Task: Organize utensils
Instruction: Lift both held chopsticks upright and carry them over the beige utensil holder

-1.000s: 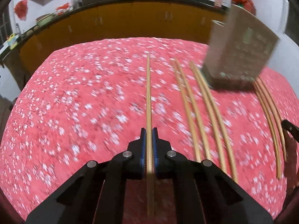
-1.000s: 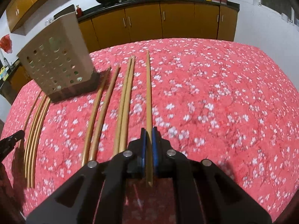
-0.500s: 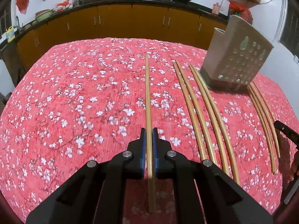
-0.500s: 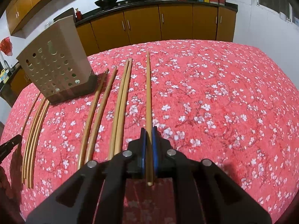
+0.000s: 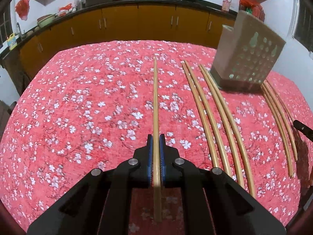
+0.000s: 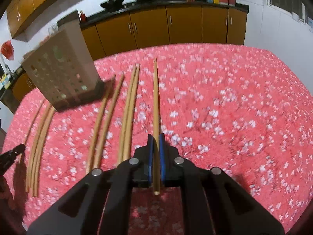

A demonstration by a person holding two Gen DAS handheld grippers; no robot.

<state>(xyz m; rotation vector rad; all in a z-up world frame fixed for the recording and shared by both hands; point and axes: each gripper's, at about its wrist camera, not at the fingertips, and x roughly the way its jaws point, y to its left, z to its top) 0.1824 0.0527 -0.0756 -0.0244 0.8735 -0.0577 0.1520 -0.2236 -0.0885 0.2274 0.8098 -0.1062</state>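
My left gripper (image 5: 156,139) is shut on a wooden chopstick (image 5: 155,98) that points forward above the red flowered tablecloth (image 5: 78,107). My right gripper (image 6: 156,139) is shut on another wooden chopstick (image 6: 156,98), also pointing forward. A beige perforated utensil holder (image 5: 246,56) stands at the right in the left wrist view and at the left in the right wrist view (image 6: 58,72). Several loose chopsticks (image 5: 215,117) lie on the cloth in pairs beside the holder; they also show in the right wrist view (image 6: 117,117).
Orange kitchen cabinets (image 5: 137,25) with a dark counter, woks and bottles run along the far wall. The other gripper's tip shows at the right edge (image 5: 303,129) and at the left edge (image 6: 11,154). The table's far edge drops off before the cabinets.
Both grippers have risen and tilted a little with their chopsticks held; the holder and loose chopsticks appear shifted in view. The right view is now blurred by motion.
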